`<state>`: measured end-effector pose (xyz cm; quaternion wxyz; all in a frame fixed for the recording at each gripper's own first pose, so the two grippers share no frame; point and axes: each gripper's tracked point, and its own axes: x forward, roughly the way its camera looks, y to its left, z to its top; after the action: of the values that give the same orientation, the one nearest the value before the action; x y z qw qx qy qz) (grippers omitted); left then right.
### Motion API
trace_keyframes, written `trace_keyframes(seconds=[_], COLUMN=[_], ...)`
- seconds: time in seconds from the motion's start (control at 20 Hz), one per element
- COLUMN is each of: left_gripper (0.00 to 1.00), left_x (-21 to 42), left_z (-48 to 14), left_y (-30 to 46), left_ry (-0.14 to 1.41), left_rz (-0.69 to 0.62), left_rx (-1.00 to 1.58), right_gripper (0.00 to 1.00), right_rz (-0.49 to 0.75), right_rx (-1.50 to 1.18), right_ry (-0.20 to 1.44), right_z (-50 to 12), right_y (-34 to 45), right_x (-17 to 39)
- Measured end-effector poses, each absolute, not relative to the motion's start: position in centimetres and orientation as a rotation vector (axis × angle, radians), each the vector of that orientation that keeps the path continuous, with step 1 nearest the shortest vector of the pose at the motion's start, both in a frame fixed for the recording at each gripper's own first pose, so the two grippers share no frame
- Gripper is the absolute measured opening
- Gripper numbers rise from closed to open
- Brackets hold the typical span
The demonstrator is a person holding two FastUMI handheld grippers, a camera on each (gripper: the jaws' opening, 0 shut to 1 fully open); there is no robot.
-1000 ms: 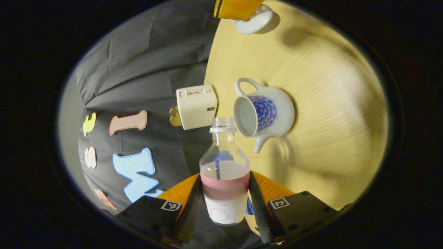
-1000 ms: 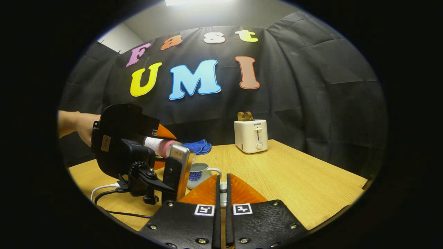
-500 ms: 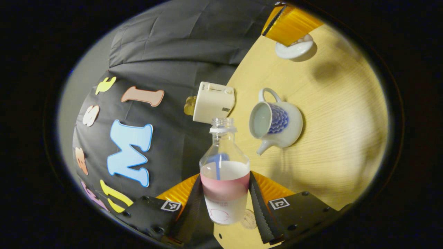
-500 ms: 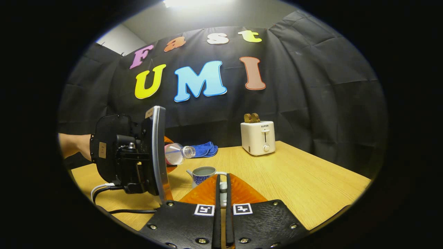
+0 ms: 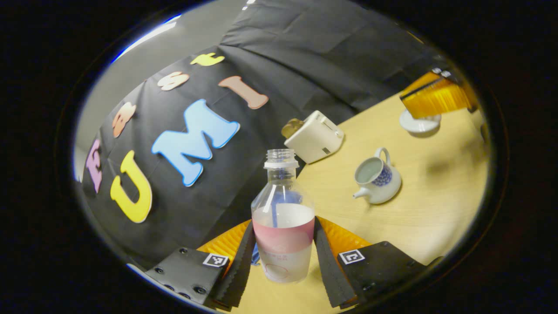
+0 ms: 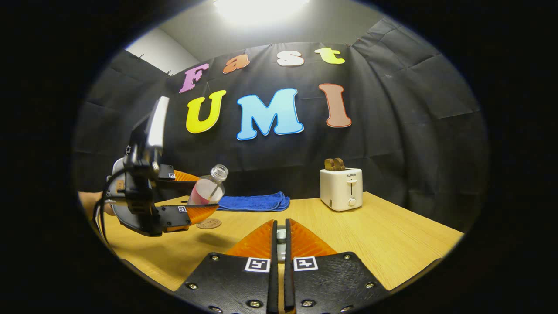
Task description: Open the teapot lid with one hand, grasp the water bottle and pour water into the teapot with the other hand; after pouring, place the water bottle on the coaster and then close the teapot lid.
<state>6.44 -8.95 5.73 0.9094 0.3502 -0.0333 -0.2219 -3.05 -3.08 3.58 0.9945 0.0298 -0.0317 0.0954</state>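
1. The left tongs (image 5: 283,257) were clamped on the bottle (image 5: 283,226), one finger pressing each side of its labelled lower body. The bottle was uncapped and tilted partway up in the air, its mouth toward twelve o'clock in the left gripper view.
2. The right tongs (image 6: 279,244) were drawn narrow, with something small and pale between the fingers. In the left gripper view they stood at two o'clock over the lid (image 5: 419,123), which I judged they held by its knob just above the desk (image 5: 418,209).
3. The teapot (image 5: 377,179) stood open on the desk at three o'clock of the bottle's neck and well apart from it, spout pointing back toward the left tongs.
4. In the right gripper view the coaster (image 6: 208,223) lay on the desk just below the held bottle, at about six o'clock of it.
5. Judgement: pouring looked finished and the step in hand was carrying the bottle to the coaster. The next move called for bringing the bottle fully upright, lowering its base squarely onto the coaster, and only then parting the left tongs. After that, the lid had to go back on the teapot.
6. Count: two tongs, one bottle, one teapot, one lid, one coaster, one toaster (image 6: 347,189) with toast in it at the back of the desk, and one blue cloth (image 6: 255,202) beyond the coaster.
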Motion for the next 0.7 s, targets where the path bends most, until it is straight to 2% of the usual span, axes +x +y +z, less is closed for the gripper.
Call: trace_keyframes(seconds=[0.4,0.55,0.7], left_gripper=[0.84,0.84,0.84], left_x=[2.6,1.8,3.3], left_z=[6.3,5.6,5.4], left_y=[-1.2,0.0,-0.3], left_ry=[-0.083,-0.096,-0.081], left_rz=[-0.227,-0.181,-0.191], left_rx=[0.049,-0.031,-0.040], right_gripper=[0.05,0.05,0.05], right_rz=[0.238,0.243,0.246], right_rx=[-0.007,-0.004,0.007], right_ry=[-0.064,-0.056,-0.043], right_z=[2.9,1.7,1.6], right_y=[0.9,1.4,1.5], right_x=[-1.7,-1.0,-0.4])
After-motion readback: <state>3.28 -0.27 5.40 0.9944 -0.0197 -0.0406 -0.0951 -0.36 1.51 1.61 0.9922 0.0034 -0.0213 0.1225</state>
